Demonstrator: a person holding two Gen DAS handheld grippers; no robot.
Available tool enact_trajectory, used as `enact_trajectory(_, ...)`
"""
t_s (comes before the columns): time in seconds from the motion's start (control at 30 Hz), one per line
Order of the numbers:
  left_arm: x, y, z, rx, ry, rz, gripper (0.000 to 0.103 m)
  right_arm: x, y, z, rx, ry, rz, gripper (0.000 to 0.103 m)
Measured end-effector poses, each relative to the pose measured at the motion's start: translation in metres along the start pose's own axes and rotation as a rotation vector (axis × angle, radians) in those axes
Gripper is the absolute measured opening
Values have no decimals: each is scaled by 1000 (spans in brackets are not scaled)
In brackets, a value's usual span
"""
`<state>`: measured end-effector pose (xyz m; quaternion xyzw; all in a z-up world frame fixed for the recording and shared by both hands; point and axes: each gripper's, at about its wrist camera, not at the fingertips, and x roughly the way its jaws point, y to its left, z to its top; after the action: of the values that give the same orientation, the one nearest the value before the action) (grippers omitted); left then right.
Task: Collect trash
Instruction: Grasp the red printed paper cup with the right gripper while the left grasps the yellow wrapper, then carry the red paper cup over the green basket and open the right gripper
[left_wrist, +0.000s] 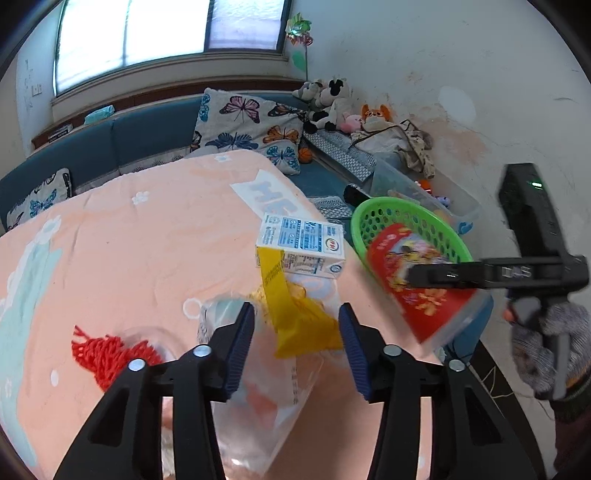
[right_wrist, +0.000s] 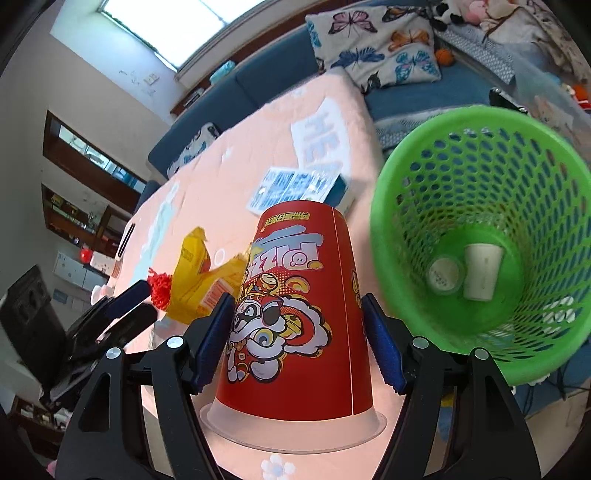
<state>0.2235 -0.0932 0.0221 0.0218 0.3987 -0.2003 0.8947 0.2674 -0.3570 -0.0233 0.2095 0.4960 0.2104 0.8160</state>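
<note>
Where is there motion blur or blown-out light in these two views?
Left wrist view: the red cup and right tool are smeared; the window is washed out. Right wrist view: cup sharp, green basket rim soft, edges strongly bent by the fisheye.

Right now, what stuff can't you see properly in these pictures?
- Red cup, left wrist view: blurred, partly behind the right gripper.
- Clear plastic bag, left wrist view: partly behind the left gripper.
- Print on the small cups in the green basket: too small.

Black hand-held gripper (left_wrist: 297, 341) with blue ribbed pads (left_wrist: 240, 350), silver screws.
</note>
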Motion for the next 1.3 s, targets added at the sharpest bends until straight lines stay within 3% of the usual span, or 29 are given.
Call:
enact_trajectory(0.47,38,8,14,-11,82,43,26,-35,-36,9,80,-81,-19,70)
enact_trajectory(0.8,40,9,16,-14,88,74,0,-52,-55,8,119,-108,-38,70)
enact_trajectory(1.0,16,3,22,-7,37,53,0,-59,-72,11,158,-135,-68,70)
enact_trajectory(1.3,-17,-21,45,26,-48,-25,0,-52,-109,16,193,-160,-207,70)
